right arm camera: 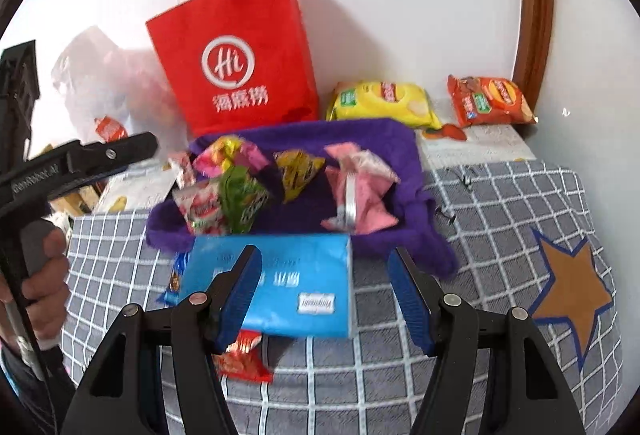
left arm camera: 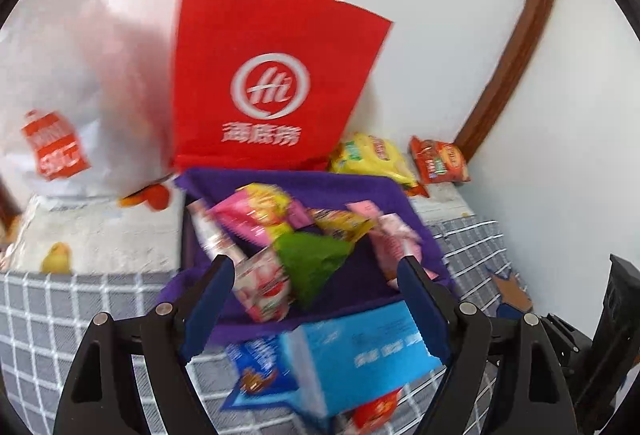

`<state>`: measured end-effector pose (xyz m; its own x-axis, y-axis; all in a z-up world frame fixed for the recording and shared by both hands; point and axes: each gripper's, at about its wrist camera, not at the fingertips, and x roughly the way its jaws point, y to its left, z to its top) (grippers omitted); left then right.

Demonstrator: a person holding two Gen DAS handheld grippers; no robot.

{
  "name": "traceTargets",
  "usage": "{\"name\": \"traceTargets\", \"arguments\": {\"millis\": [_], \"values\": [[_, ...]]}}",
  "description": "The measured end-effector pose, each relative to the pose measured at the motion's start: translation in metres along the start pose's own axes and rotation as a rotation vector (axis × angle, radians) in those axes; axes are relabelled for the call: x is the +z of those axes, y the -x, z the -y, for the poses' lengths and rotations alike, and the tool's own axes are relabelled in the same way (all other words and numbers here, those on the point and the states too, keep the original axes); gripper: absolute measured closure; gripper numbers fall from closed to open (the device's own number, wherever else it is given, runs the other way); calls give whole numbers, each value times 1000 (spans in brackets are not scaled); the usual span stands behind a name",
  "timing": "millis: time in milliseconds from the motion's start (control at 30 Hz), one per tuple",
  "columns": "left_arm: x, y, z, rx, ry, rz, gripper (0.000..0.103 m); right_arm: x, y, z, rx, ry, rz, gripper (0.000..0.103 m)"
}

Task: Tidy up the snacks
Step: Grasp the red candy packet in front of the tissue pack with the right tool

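Observation:
A purple fabric basket [left arm camera: 360, 191] [right arm camera: 400, 139] holds several snack packets: pink [left arm camera: 256, 219] [right arm camera: 360, 187], green [left arm camera: 316, 263] [right arm camera: 240, 199], yellow [right arm camera: 296, 171]. A blue box [left arm camera: 360, 359] [right arm camera: 280, 287] lies on the checked cloth in front of the basket, over a blue packet [left arm camera: 256, 367] and a red packet [right arm camera: 240, 359]. My left gripper [left arm camera: 316, 299] is open above the basket's near edge and the blue box. My right gripper [right arm camera: 324, 291] is open and empty over the blue box. A yellow chip bag [right arm camera: 384, 99] and an orange chip bag [right arm camera: 488, 99] lie by the wall.
A red paper bag [left arm camera: 272, 75] [right arm camera: 240, 55] stands behind the basket against the white wall. A white plastic bag [left arm camera: 60, 95] sits to its left. The grey checked cloth [right arm camera: 500, 203] has a brown star patch [right arm camera: 572, 287]. A wooden frame [left arm camera: 520, 35] runs up the wall at right.

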<state>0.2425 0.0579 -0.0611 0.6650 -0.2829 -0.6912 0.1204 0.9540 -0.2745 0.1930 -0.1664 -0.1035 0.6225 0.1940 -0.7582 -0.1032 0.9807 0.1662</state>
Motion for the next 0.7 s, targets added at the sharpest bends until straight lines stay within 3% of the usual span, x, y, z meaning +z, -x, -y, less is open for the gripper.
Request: {"name": "traceTargets", "arguments": {"millis": [400, 700], "values": [[-51, 41, -51, 138, 70, -33, 21, -53, -17, -33, 129, -5, -92, 37], [-86, 57, -65, 181, 88, -63, 22, -73, -42, -58, 124, 35, -122, 37]]}}
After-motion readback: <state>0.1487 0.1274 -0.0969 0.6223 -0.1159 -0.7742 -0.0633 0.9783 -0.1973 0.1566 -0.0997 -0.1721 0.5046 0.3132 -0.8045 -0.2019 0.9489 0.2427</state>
